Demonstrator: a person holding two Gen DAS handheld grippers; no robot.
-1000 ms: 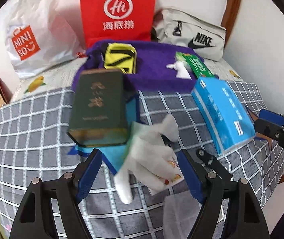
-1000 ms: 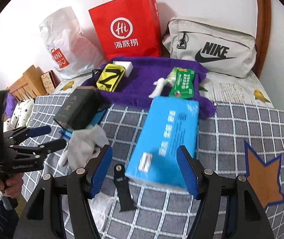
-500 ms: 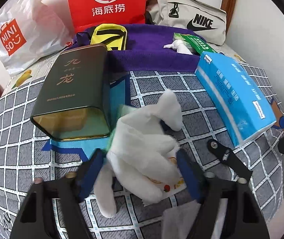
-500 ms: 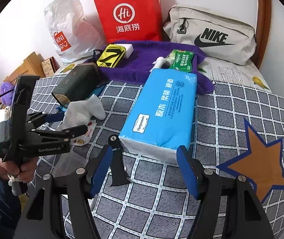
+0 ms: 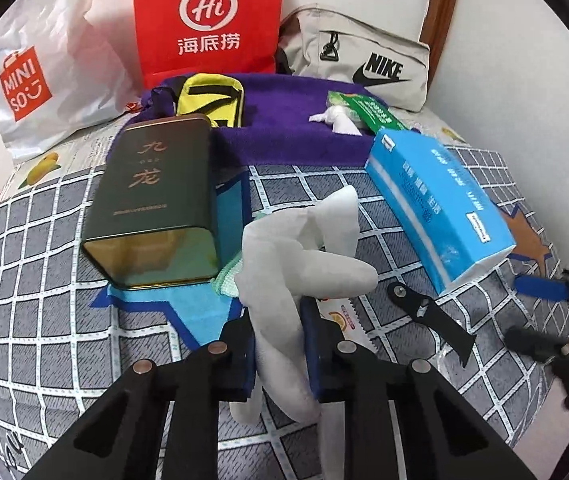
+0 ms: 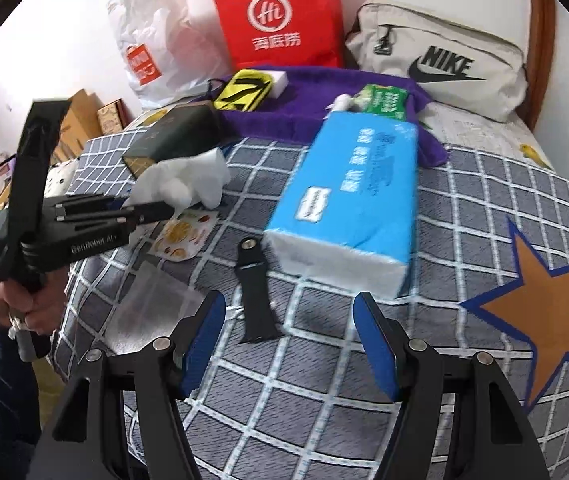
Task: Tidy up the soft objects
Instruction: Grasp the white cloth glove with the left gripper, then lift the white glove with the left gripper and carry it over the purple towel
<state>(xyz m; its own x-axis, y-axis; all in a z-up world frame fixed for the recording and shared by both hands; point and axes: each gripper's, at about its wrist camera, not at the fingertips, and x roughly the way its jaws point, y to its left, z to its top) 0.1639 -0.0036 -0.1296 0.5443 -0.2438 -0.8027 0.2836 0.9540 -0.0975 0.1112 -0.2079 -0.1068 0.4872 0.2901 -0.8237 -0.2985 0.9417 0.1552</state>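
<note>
My left gripper [image 5: 280, 344] is shut on a white cloth glove [image 5: 304, 264], whose fingers stick up past the blue pads; the glove also shows in the right wrist view [image 6: 188, 180], held by the left gripper [image 6: 152, 212]. A blue tissue pack [image 5: 436, 208] lies to the right on the checked bedcover [image 5: 44, 320]. My right gripper [image 6: 288, 340] is open and empty, hovering just short of the tissue pack [image 6: 356, 200]. A purple towel [image 5: 292, 128] lies further back.
A dark green tin [image 5: 156, 196] lies left of the glove. A black watch strap [image 6: 254, 292] and a printed sachet [image 6: 184, 236] lie on the cover. A yellow pouch [image 5: 212, 100], green packet [image 5: 368, 112], red bag [image 5: 208, 20], Miniso bag [image 5: 44, 76] and Nike bag [image 5: 364, 60] stand behind.
My left gripper moved forward over the white glove and closed on it. The right gripper stayed open and drew slightly nearer the tissue pack.
</note>
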